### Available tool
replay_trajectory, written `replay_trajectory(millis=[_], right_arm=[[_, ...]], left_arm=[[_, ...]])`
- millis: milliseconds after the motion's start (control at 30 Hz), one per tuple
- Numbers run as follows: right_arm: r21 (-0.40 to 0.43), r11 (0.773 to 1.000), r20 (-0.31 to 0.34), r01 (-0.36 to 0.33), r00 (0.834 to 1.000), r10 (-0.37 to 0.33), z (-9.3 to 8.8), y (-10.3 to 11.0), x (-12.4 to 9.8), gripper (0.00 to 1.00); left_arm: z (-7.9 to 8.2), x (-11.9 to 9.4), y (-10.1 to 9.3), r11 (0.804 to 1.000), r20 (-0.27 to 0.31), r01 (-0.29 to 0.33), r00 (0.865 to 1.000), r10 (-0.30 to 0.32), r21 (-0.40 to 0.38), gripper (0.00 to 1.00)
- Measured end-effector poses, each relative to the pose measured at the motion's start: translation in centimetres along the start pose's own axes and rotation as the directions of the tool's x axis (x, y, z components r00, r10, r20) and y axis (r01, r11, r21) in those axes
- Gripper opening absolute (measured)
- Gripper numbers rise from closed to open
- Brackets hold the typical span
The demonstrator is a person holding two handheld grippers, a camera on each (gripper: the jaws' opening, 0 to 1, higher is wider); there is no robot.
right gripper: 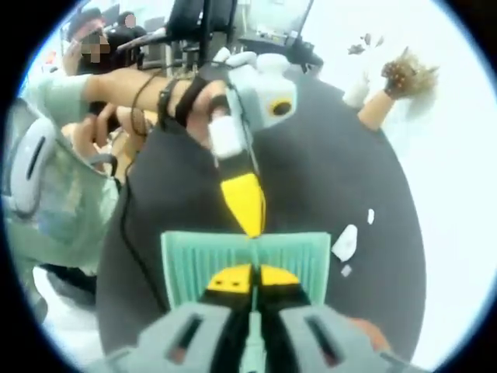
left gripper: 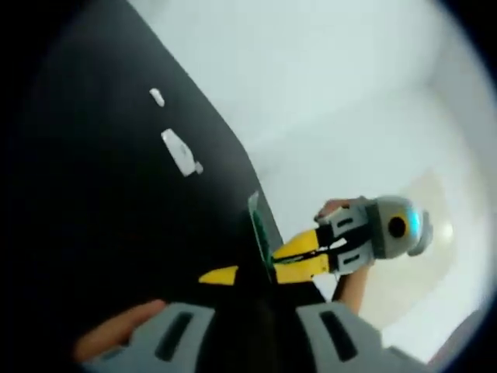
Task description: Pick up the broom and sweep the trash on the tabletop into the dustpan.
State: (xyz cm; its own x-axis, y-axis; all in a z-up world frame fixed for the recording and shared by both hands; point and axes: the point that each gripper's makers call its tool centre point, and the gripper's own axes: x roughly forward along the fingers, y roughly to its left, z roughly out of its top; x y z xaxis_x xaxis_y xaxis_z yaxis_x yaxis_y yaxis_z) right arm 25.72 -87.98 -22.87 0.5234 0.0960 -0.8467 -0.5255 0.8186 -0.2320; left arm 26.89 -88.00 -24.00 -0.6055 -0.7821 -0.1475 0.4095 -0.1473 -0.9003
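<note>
A green ribbed dustpan (right gripper: 289, 256) lies on the black tabletop (right gripper: 326, 155). My right gripper (right gripper: 254, 278) is shut on its handle, yellow tips pressed together. In the left gripper view the dustpan (left gripper: 262, 230) shows edge-on, with the right gripper (left gripper: 291, 258) clamped on it. My left gripper (right gripper: 247, 214) reaches down to the pan's far rim with its yellow tips together and nothing visible between them; its own tip (left gripper: 218, 276) shows low in its view. White trash scraps (right gripper: 344, 242) (left gripper: 181, 151) lie right of the pan. A broom (right gripper: 406, 76) with brown bristles lies at the table's far edge.
A small scrap (left gripper: 156, 96) lies farther along the table. People sit beyond the table's left side (right gripper: 93, 85), near dark chairs (right gripper: 194, 19). A hand (left gripper: 116, 330) shows beside my left gripper. White floor (left gripper: 349, 93) surrounds the table.
</note>
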Motion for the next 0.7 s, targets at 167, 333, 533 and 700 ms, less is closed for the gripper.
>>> replay_trajectory(millis=[167, 333, 533, 700], right_arm=[[0.000, 1.000, -0.004, -0.003, 1.000, 0.003, -0.17, 0.14, 0.08, 0.01], [-0.001, 1.000, -0.009, 0.002, 1.000, -0.002, -0.57, 0.24, 0.22, 0.01], [-0.002, 1.000, 0.000, 0.003, 1.000, -0.003, -0.52, 0.40, 0.18, 0.01], [-0.009, 1.000, 0.003, 0.012, 1.000, -0.012, -0.45, 0.26, -0.14, 0.01]], left_arm=[[0.01, 0.43, -0.05, 1.000, -0.006, 0.013, 1.000, -0.013, -0.007, 0.11], [-0.08, 0.81, 0.03, 1.000, 0.009, 0.019, 1.000, -0.019, -0.011, 0.04], [0.05, 0.83, 0.37, 1.000, 0.032, 0.016, 0.999, -0.016, 0.009, 0.02], [-0.38, 1.00, 0.38, 1.000, 0.057, 0.001, 0.998, -0.003, 0.031, 0.01]])
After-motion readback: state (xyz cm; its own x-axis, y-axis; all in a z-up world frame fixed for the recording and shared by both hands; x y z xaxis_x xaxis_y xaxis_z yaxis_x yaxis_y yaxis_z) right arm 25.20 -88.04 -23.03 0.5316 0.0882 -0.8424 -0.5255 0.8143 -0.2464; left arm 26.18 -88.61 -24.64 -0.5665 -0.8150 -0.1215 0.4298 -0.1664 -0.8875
